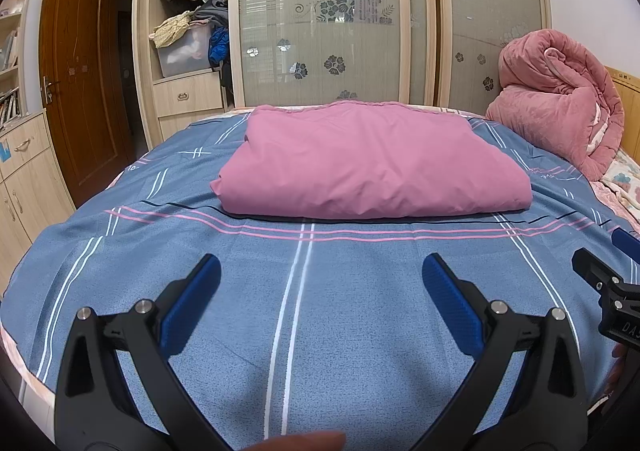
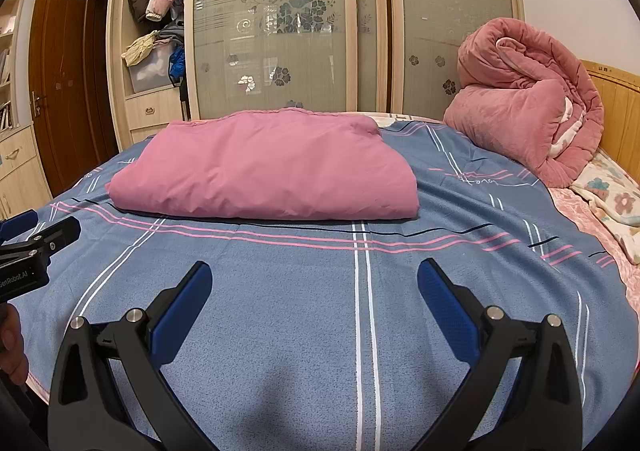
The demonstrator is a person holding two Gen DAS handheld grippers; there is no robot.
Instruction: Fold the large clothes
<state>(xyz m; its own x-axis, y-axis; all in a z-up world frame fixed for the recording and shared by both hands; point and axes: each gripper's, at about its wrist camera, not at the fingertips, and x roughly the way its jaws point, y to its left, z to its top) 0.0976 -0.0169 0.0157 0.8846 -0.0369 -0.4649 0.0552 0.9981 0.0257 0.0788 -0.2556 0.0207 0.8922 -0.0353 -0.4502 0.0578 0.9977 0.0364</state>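
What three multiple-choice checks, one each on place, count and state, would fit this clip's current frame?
1. Where does the folded pink garment lie?
A. on the blue bedsheet
B. in the wardrobe
C. on the floor

2. How many hand-held grippers touch the garment?
A. two
B. one
C. none

3. How do the jaws of the left hand-held gripper and the right hand-held gripper stand?
A. both shut
B. both open
C. only the left open

Answers:
1 A, the garment rests flat on the sheet, left of the rolled pink quilt.
2 C, bare sheet separates both grippers from it.
3 B, each wrist view shows blue fingers spread wide apart, holding nothing.
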